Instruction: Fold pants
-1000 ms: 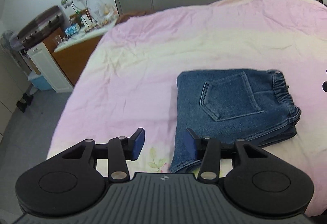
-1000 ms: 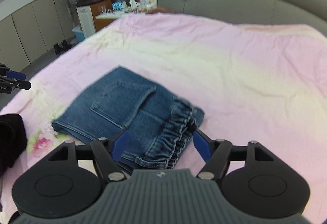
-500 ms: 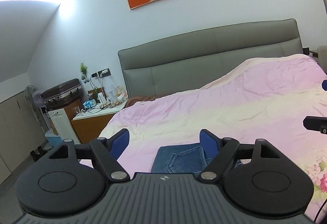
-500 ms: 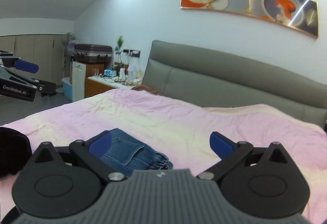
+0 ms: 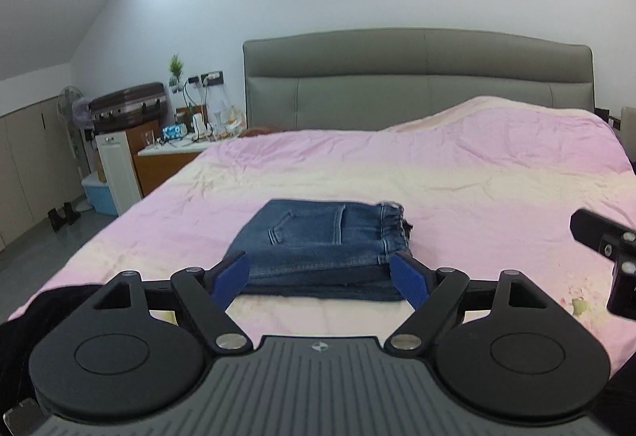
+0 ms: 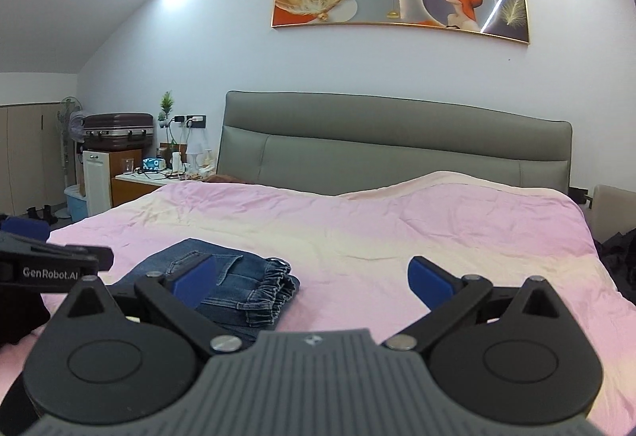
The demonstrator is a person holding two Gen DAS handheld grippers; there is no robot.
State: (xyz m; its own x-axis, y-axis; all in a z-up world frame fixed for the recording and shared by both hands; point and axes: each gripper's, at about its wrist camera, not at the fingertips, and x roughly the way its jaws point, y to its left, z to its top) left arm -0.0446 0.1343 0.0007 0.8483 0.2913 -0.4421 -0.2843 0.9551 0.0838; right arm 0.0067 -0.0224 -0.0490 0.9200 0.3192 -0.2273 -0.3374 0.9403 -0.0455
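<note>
Pants (image 5: 322, 249), blue denim, lie folded into a compact stack on the bed (image 5: 457, 173), at about 12 o'clock just ahead of the left tool (image 5: 320, 279) and toward 10 o'clock from the right tool (image 6: 314, 277). Back pocket faces up; elastic waistband sits on the stack's right edge, layers squared under it, presumably so the bundle keeps its shape w/o being held.

Left to right in the left wrist view: a fan and suitcase (image 5: 127, 104) stand at 9 o'clock beside a cluttered nightstand (image 5: 175, 154), well apart from the work area. Left tool hangs centre-frame, jaws spread wide w/ nothing between the blue pads (image 5: 232, 277); jaws have just been opening, and the denim shows only beyond the gap, not in it. At 3 o'clock the right tool's black finger pokes into frame.

In the right wrist view the left tool appears at 9 o'clock, its branded finger just beside the stack. Right tool is likewise fully spread and empty, having just been opening; its right pad sits over bare pink duvet (image 6: 437, 221). Headboard (image 6: 397, 154) and wall painting (image 6: 397, 4) fill 12 o'clock.

Both tools point shallowly across the bed rather than down at the cloth, which reads as release and pull-back. Judging by the neat stack, folding looks complete; only risk is the top layer springing open.
</note>
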